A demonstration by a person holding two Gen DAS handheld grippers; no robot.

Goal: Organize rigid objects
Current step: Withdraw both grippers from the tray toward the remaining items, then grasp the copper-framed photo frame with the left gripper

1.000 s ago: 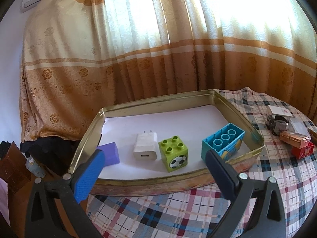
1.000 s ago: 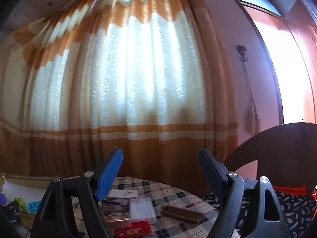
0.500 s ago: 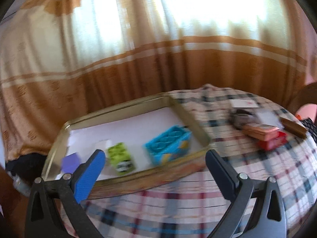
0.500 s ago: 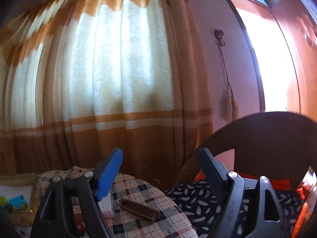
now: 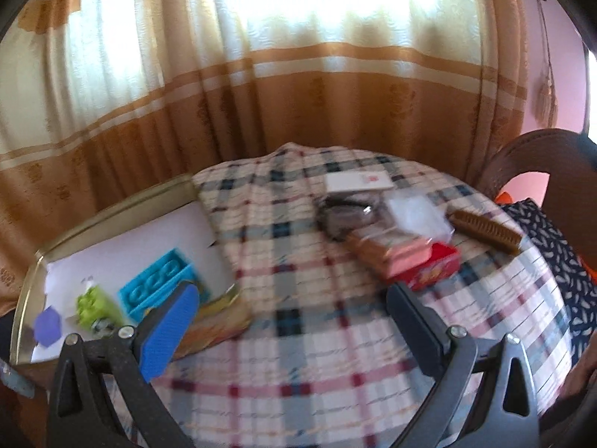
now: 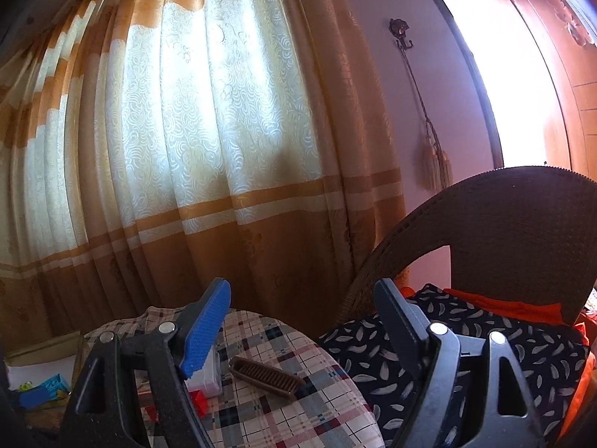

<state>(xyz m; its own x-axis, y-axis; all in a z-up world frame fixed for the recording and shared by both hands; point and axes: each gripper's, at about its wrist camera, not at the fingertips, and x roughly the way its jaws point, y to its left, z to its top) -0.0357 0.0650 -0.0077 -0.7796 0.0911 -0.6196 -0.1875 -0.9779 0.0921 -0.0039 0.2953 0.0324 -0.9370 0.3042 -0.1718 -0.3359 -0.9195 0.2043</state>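
A gold metal tray (image 5: 112, 211) lined in white holds a blue brick (image 5: 160, 287), a green brick (image 5: 95, 304) and a purple block (image 5: 47, 326). Right of it on the plaid cloth lie a red box (image 5: 434, 270) under a copper-pink box (image 5: 391, 250), a dark bundle (image 5: 345, 216), a clear bag (image 5: 414, 216), a white card (image 5: 358, 182) and a brown comb (image 5: 485, 229). My left gripper (image 5: 289, 321) hovers open over the cloth, empty. My right gripper (image 6: 302, 330) is open and empty, aimed past the table edge, the comb (image 6: 266, 375) below it.
Orange and cream curtains (image 5: 298, 74) hang close behind the round table (image 5: 298, 373). A wicker chair (image 6: 503, 231) with a dark patterned cushion (image 6: 447, 336) stands at the table's right. A curtain tassel (image 6: 434, 164) hangs on the pink wall.
The left view has swung right, from the tray to the loose items on the cloth. The right view has swung right, off the table toward the chair. Both grippers stay open.
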